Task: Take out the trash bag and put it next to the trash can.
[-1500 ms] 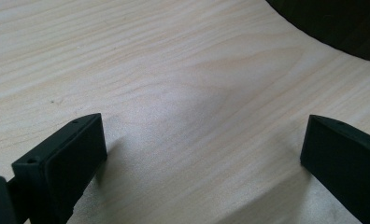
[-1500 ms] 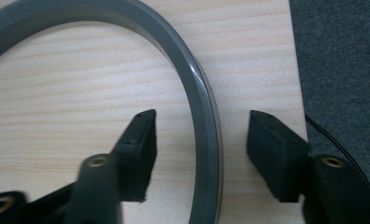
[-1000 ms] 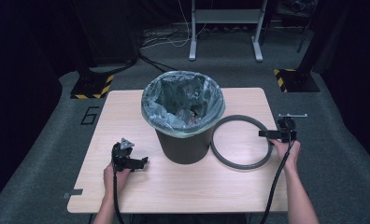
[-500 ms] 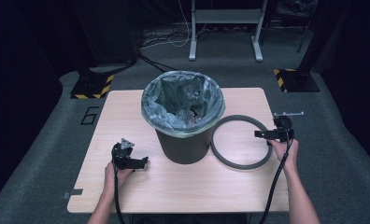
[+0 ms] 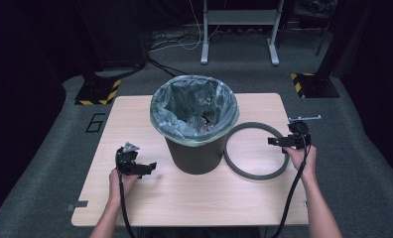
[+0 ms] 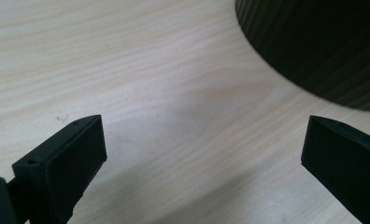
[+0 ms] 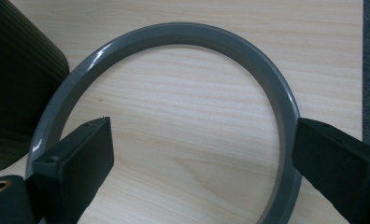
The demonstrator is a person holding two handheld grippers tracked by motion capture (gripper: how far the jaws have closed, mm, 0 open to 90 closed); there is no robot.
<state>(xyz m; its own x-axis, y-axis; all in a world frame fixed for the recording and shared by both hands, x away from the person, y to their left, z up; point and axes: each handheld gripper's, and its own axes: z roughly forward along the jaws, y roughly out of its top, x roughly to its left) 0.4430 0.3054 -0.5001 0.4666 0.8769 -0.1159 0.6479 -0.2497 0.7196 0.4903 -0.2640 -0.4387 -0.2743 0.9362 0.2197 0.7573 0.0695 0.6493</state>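
Your right tool (image 7: 202,154) view cropped the grey ring (image 7: 174,35) at the bottom edge, and your left tool (image 6: 202,154) view caught just the bin's (image 6: 314,46) dark ribbed base.

Table (image 5: 184,198): a pale wood-grain top, seen on a grey carpeted floor (image 5: 363,148).
Bin (image 5: 197,148): a dark ribbed bin is stood upright near the middle (lined with a clear bag (image 5: 184,130) folded over the rim).
Ring (image 5: 256,151): a grey ring is laid flat just right of the bin, near the table's right edge.
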